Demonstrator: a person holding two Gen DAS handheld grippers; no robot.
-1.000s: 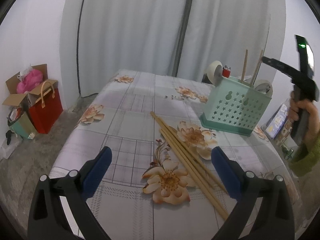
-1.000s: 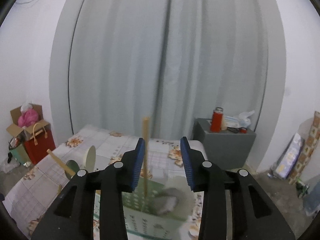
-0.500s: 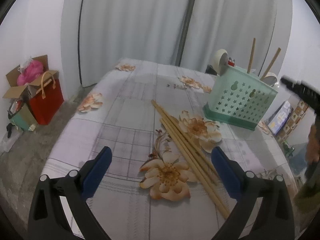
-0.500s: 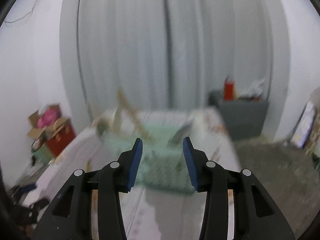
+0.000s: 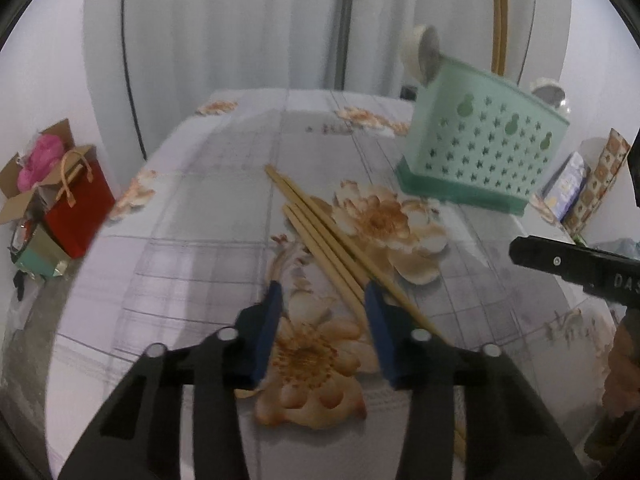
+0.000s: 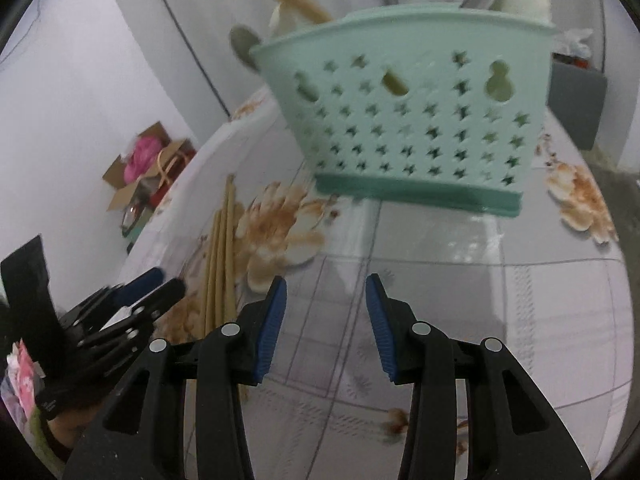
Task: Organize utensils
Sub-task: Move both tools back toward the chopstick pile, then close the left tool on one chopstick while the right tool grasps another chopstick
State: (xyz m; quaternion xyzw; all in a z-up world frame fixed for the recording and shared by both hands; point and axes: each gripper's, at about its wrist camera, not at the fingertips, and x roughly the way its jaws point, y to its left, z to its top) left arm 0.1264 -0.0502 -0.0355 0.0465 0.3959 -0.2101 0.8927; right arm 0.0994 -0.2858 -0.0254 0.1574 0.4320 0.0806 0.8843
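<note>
Chopsticks (image 5: 320, 236) between closing left gripper (image 5: 322, 300), right gripper (image 6: 326, 292) empty

I see pale grey-white curtains (image 5: 240, 24) across the far wall, w/ a dark vertical seam near the middle. Plain white walls (image 5: 48, 60) either side. Table's far edge sits close to the curtains; its cloth (image 5: 192, 240) is a grey check w/ big peach flowers. Floor (image 5: 24, 312) at left is grey, looks like carpet. On it, off the table's left edge: red gift bag (image 5: 80, 204) w/ tan handles, open cardboard box (image 5: 24, 188) w/ sth pink inside. Beyond the far right corner, a grey cabinet (image 6: 576, 100). Patterned packages (image 5: 600, 176) lean on the right wall. Light is soft, even, no hard shadows.
</note>
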